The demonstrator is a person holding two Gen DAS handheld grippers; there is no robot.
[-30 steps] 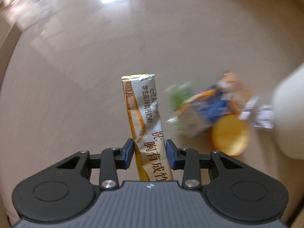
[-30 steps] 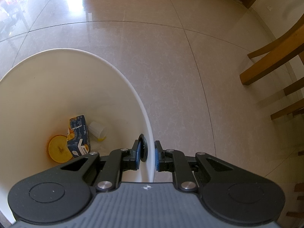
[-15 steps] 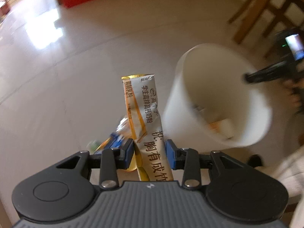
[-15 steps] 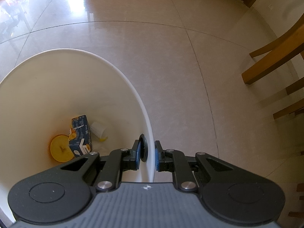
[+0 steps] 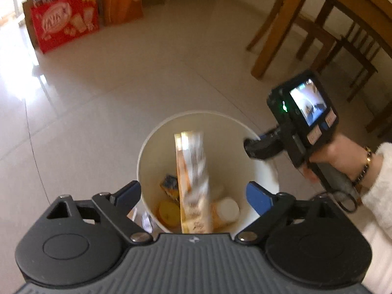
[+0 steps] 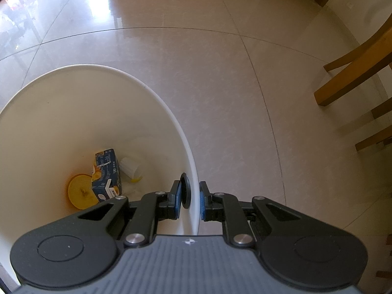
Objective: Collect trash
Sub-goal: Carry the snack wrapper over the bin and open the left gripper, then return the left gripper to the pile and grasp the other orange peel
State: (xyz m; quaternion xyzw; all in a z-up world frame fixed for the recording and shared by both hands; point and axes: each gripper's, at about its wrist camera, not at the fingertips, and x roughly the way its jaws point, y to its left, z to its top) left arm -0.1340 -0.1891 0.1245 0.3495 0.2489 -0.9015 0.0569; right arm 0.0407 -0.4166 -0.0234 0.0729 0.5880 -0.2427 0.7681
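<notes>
1. Hanging over the white bin (image 5: 147,152), your left gripper (image 5: 193,193) has just been opening; its 2 blue pads now stand wide apart and press on nothing.
2. Between those spread pads you can see the long gold and white packet (image 5: 193,176), blurred, upright and touching neither pad, its lower end hidden behind the gripper body, in line with the bin's mouth.
3. Your right gripper (image 6: 190,201) is closed narrow on the bin's wall (image 6: 193,196) at the rim: 1 pad sits inside, 1 outside, with the thin white wall pinched between them.
4. From the left wrist view you see that same gripper (image 5: 254,144) at the bin's right rim, held by your right hand (image 5: 328,156) in a white fluffy sleeve (image 5: 377,186).
5. At the bin's bottom lie a blue carton (image 6: 106,174), an orange round lid (image 6: 79,191) touching it, and a small white cup (image 6: 129,167) just beside it.
6. Beyond the bin, the tiled floor (image 5: 110,78) carries a red bag (image 5: 63,19) and an orange bag (image 5: 121,2) at its far edge, and wooden chair legs (image 5: 274,29) stand at the right.
</notes>
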